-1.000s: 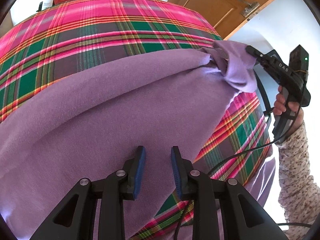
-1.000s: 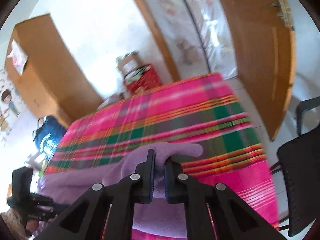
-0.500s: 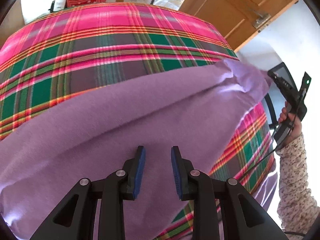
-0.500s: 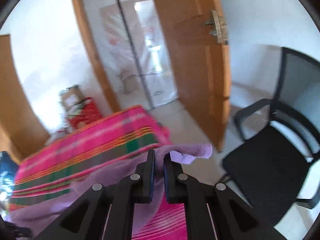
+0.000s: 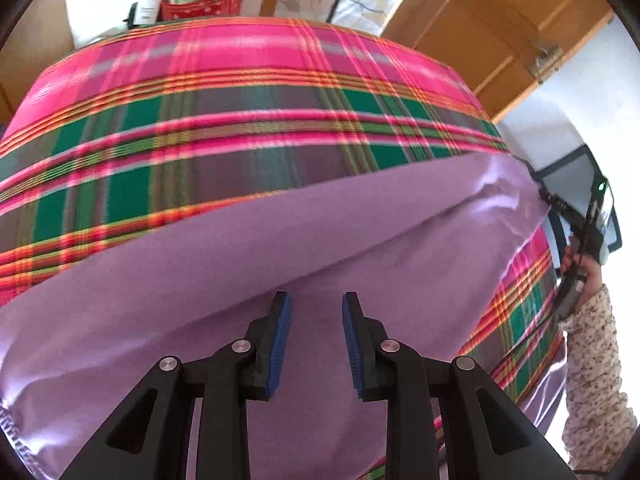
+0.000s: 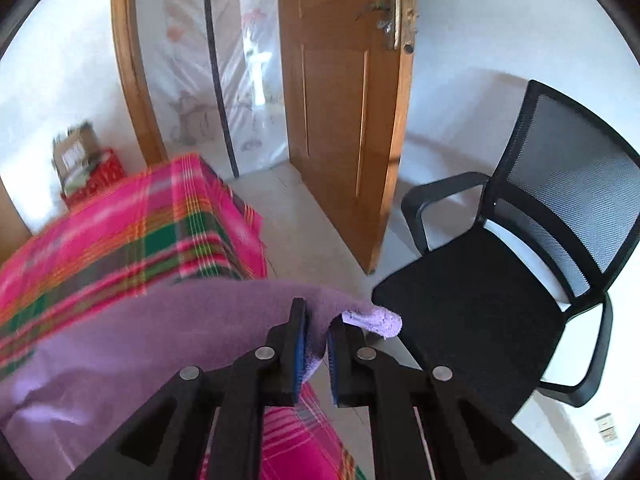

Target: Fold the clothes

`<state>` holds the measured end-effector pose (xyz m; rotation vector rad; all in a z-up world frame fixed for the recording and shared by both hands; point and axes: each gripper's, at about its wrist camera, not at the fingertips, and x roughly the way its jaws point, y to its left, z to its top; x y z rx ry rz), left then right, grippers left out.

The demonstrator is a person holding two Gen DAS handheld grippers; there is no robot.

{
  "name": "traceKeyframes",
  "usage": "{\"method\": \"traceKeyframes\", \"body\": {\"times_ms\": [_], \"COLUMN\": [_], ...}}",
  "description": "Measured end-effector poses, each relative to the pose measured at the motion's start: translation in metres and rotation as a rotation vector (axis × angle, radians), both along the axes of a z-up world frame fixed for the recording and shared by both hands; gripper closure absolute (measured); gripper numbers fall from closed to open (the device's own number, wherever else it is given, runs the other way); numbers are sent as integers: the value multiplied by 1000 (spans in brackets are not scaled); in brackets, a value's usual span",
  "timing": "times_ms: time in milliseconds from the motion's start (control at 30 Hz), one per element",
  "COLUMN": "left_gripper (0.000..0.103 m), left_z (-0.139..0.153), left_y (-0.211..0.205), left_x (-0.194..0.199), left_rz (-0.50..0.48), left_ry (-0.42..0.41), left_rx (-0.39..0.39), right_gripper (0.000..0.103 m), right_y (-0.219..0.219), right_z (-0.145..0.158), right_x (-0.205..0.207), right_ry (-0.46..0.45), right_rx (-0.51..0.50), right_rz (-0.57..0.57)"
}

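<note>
A purple garment (image 5: 280,248) lies spread over a table covered in pink and green plaid cloth (image 5: 240,120). My left gripper (image 5: 316,316) hovers over the garment's near part, jaws apart, with nothing pinched between the blue pads. My right gripper (image 6: 318,332) is shut on the purple garment (image 6: 160,320) at its right corner; a tip of fabric sticks out past the pads. That corner is held out beyond the table's right edge (image 6: 248,240), pulling the cloth taut. In the left wrist view the right gripper's body (image 5: 576,216) shows at the far right, in a hand with a speckled sleeve (image 5: 592,360).
A black mesh office chair (image 6: 500,300) stands just right of the table, close to the right gripper. An open wooden door (image 6: 340,120) is behind it. A red box (image 5: 200,0) with papers sits beyond the table's far edge.
The right gripper has carried the garment's corner to the right and down, off the table's edge toward the chair, pulling the cloth flatter. The left gripper has shifted a little, still open.
</note>
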<state>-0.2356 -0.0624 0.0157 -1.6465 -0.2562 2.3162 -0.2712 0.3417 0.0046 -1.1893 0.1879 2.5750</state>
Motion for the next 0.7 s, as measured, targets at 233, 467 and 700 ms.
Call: {"method": "traceKeyframes", "body": {"times_ms": [233, 467, 700], "left_gripper": [76, 76, 76], "left_z": [15, 18, 20], "left_y": [-61, -138, -187], "left_x": [16, 44, 56], "left_rz": [124, 292, 331], "left_ry": [23, 9, 9], "left_rx": [-46, -98, -176], "right_gripper": [89, 80, 78], "right_y": [-3, -40, -122], "right_z": [13, 47, 78], "right_x": [14, 31, 35], "right_ry": [-20, 15, 105], "right_rx": [-1, 60, -29], "right_rz": [-29, 23, 368]}}
